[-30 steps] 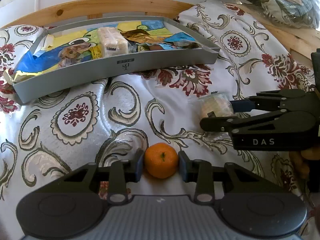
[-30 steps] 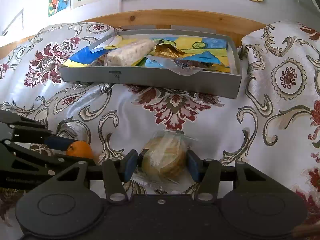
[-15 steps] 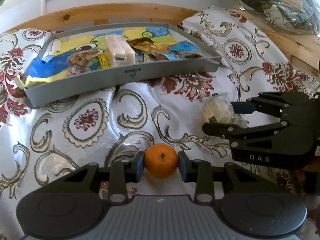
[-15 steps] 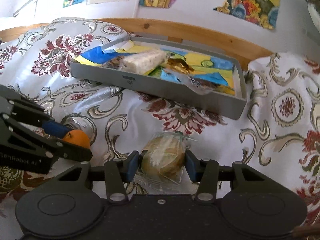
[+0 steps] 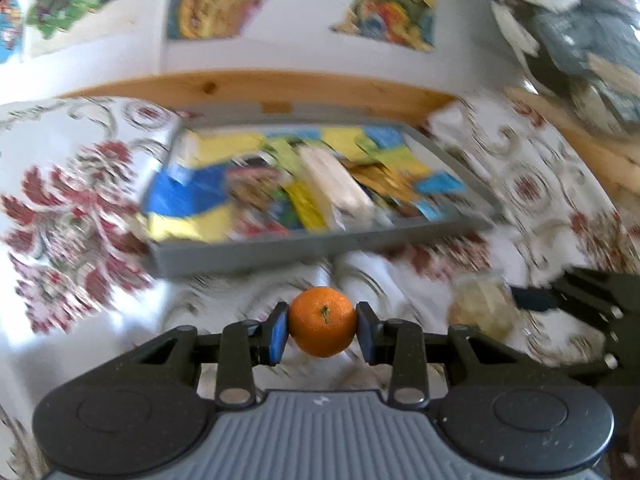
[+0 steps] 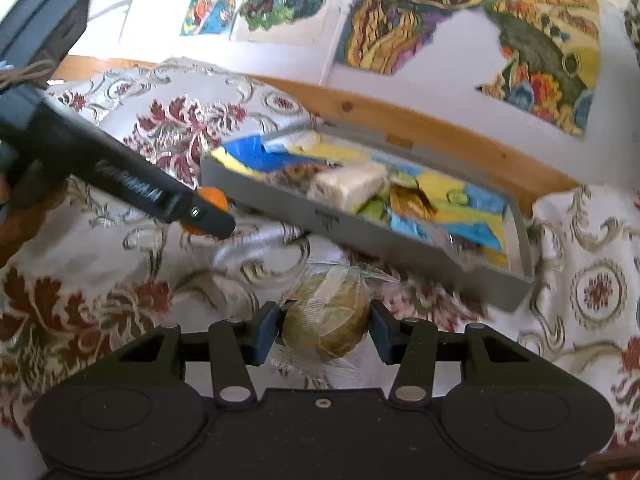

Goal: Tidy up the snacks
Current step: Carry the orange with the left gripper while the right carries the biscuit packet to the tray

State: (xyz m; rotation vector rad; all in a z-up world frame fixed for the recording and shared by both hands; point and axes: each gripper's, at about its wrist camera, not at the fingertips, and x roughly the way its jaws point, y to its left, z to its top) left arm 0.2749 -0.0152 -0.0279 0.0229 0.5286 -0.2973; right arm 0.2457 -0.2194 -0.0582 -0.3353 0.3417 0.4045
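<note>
My left gripper [image 5: 322, 330] is shut on a small orange mandarin [image 5: 322, 321], held above the patterned cloth. The right wrist view shows that mandarin [image 6: 216, 198] peeking past the left gripper's dark finger, close to the tray's near left corner. My right gripper [image 6: 323, 330] is shut on a round cookie in clear wrap [image 6: 326, 320], lifted off the cloth. The wrapped cookie [image 5: 482, 308] also shows at the right of the left wrist view. Ahead lies a grey tray [image 5: 320, 248] [image 6: 360, 232] filled with colourful snack packets and a pale wrapped bar [image 6: 352, 186].
A white cloth with red floral patterns [image 5: 80, 216] covers the surface. A wooden rail [image 5: 280, 88] runs behind the tray, under a wall with colourful pictures [image 6: 440, 12]. A bundle of dark fabric [image 5: 580, 40] lies at the far right.
Both grippers have risen off the cloth with their items and tilted upward toward the tray. The left gripper now sits higher and closer to the tray's left corner.
</note>
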